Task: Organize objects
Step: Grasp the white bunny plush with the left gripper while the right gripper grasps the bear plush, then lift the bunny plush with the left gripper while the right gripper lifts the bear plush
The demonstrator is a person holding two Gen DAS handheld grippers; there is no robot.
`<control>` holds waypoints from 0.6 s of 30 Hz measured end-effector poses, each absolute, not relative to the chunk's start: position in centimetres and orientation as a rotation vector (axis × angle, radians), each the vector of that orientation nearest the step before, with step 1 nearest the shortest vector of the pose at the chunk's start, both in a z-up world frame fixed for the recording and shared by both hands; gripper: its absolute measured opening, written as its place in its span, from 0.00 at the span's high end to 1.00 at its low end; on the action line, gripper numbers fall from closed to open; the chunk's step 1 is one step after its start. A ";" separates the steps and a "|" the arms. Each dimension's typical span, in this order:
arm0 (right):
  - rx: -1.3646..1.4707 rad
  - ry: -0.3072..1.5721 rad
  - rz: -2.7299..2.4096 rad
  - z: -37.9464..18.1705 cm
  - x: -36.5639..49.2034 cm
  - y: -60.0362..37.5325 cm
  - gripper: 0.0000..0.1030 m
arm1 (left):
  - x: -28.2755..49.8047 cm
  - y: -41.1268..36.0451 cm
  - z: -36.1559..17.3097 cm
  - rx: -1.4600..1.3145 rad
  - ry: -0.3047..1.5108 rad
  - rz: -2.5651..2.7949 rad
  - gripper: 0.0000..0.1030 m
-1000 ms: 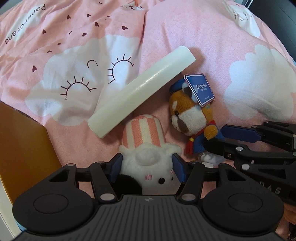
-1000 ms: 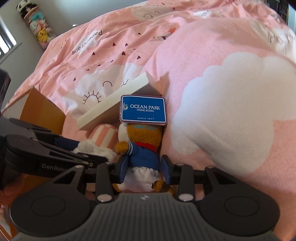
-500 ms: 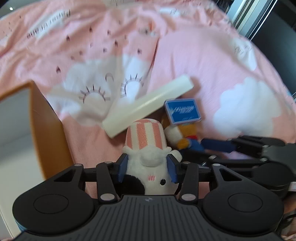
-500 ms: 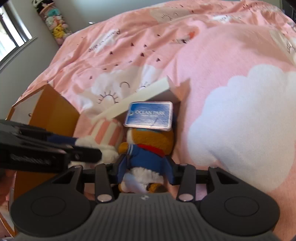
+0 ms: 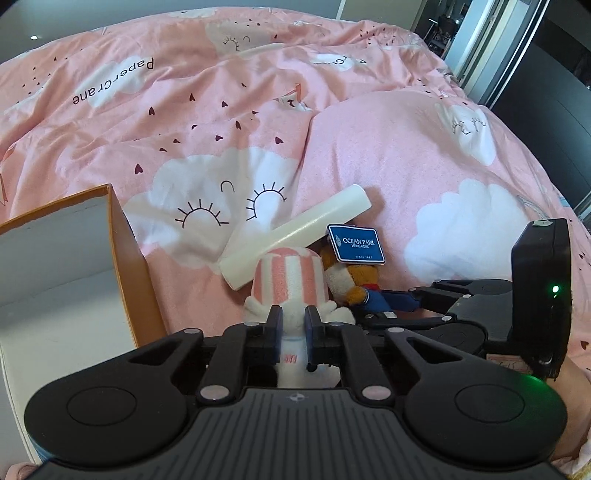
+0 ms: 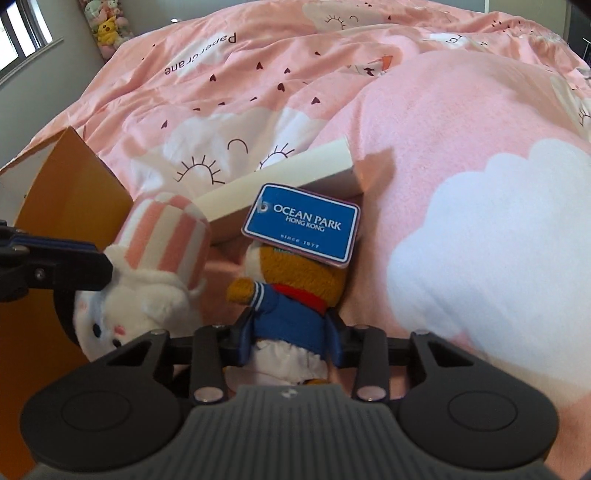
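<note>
Pink bed (image 5: 424, 155): my left claw (image 5: 293, 334) pinches sheep (image 5: 291, 284), right claw (image 6: 291, 334) grips bear (image 6: 295, 291). Box (image 5: 122, 236) near bed's left edge holds neither yet; bar (image 5: 295, 234) untouched.

Home bedroom: bed under pink cloud-print cotton duvet (image 5: 388, 155), shelf of plush toys (image 6: 107, 26) by window (image 6: 22, 37).

The orange box (image 5: 122, 258) is cut off at the left edge.
</note>
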State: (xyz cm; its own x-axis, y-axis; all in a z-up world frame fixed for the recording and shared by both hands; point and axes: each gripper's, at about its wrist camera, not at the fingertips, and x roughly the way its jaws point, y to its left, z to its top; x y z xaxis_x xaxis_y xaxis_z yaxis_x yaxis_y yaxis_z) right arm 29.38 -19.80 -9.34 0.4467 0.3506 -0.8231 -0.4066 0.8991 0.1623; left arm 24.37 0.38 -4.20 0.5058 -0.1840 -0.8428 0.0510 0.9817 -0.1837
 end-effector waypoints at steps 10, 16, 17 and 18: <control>-0.094 0.956 0.389 -5.2 23.7 -22.0 0.63 | 22.9 -1.3 -6.2 -0.151 1.097 -0.259 0.87; 0.005 1.044 0.376 -7.8 24.4 -24.1 0.63 | 23.3 -2.8 -8.3 -0.082 1.109 -0.219 0.76; 0.012 1.048 0.377 -8.0 24.3 -24.2 0.63 | 23.3 -2.8 -8.4 -0.071 1.113 -0.207 0.72; 0.014 1.048 0.381 -8.1 24.4 -24.2 0.63 | 23.4 -2.8 -8.6 -0.070 1.117 -0.197 0.60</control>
State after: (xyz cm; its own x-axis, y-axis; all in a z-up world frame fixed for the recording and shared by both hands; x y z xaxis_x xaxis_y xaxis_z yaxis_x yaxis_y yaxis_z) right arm 24.37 -24.15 -8.06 0.4404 0.3138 -0.8412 -0.3004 0.9344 0.1913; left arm 23.40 -2.82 -8.57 0.4234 -0.1920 -0.8854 0.1218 0.9805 -0.1544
